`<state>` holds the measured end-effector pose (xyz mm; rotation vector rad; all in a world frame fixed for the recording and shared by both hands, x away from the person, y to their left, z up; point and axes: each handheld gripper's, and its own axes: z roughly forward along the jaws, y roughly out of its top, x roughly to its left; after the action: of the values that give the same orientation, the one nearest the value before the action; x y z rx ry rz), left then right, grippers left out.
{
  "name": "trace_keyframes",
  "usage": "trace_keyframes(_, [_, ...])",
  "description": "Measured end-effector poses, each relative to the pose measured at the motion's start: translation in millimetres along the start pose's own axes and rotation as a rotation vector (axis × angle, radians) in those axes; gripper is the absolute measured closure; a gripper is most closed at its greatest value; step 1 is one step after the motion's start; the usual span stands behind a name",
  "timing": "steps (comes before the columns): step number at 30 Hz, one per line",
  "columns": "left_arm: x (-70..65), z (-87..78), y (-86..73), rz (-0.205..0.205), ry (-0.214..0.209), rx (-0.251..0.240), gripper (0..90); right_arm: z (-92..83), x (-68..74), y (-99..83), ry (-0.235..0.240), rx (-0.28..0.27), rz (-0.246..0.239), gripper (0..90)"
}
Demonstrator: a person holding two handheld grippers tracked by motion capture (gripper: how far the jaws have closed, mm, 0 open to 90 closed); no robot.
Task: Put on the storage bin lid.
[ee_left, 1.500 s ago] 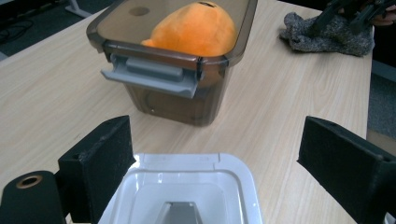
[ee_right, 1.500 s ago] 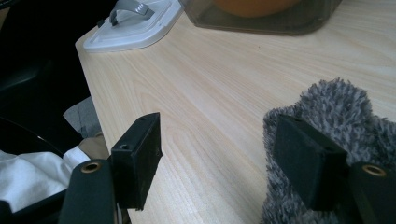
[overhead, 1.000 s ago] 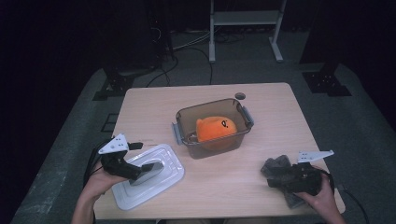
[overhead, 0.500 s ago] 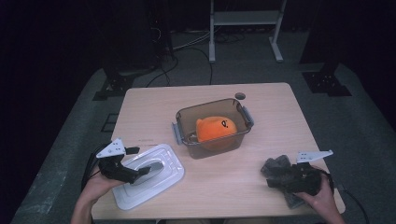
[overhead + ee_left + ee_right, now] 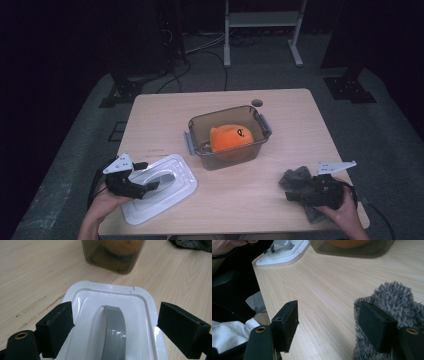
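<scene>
L gripper [image 5: 113,322] jaws wide, astride grey handle [image 5: 115,330] of white lid [image 5: 157,187], no contact seen | R gripper [image 5: 332,325] wide open, grey fuzzy cloth [image 5: 392,305] by one jaw | brown tub [image 5: 227,136] w/ orange plush [image 5: 231,138] mid-table [image 5: 280,105], just past lid

In the high view, the tub [image 5: 227,137] sits at the middle of the surface [image 5: 295,125] with a plush toy [image 5: 231,137] in it. The lid [image 5: 160,192] lies at lower left under the left claw [image 5: 156,184]. A cloth [image 5: 296,178] lies at lower right, beside the right claw [image 5: 295,192].
</scene>
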<state>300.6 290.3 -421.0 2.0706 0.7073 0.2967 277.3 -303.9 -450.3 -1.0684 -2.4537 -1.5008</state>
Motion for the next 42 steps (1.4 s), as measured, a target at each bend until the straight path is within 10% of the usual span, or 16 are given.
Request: trace_keyframes(42, [0.0, 15.9, -25.2, 0.051, -0.01, 0.064, 45.1, 0.4, 0.1, 0.3, 0.003, 0.005, -0.002, 31.5])
